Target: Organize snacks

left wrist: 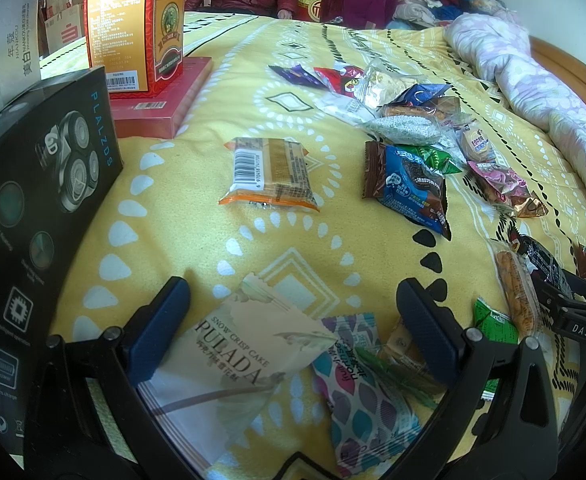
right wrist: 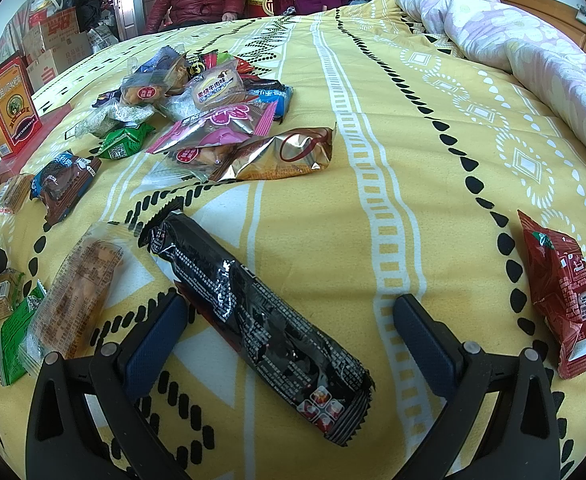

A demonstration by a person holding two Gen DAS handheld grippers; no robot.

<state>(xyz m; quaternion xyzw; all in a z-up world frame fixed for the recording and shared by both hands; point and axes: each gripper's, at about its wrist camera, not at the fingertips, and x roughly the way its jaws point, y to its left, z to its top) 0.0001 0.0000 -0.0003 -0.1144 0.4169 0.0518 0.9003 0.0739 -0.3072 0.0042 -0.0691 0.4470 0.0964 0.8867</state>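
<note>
In the left wrist view, the left gripper [left wrist: 293, 320] hung with its blue-padded jaws spread wide and grasping nothing, just above a yellow patterned bedspread [left wrist: 197, 240]. Between the jaws lay a pale PULADA cake packet [left wrist: 233, 360], and partly tucked against its right edge sat a leaf-patterned wrapper [left wrist: 365, 396] in teal and purple. Straight ahead of the fingers, well apart from them, rested an orange-edged snack packet [left wrist: 271, 176] with its barcode showing. Ahead and to the right lay a blue and brown cookie pack [left wrist: 409, 184] at the near end of a loose heap of mixed snacks [left wrist: 413, 112]. To the left of the jaws stood a black shaver box [left wrist: 33, 220], and farther ahead on that side a tall red and gold box [left wrist: 133, 24] stood on a flat red box [left wrist: 165, 100]. In the right wrist view, the right gripper [right wrist: 291, 332] was likewise released, jaws far apart and holding nothing (its pads looked clear of the cloth). A long black snack bar [right wrist: 261, 320] lay diagonally between the fingers, its far end reaching ahead and left. Off to the right of the jaws lay a red packet [right wrist: 565, 296]; to the left, a clear-wrapped biscuit pack [right wrist: 77, 292]. Ahead sat a gold foil packet [right wrist: 285, 156] beside a pink packet [right wrist: 221, 128].
</note>
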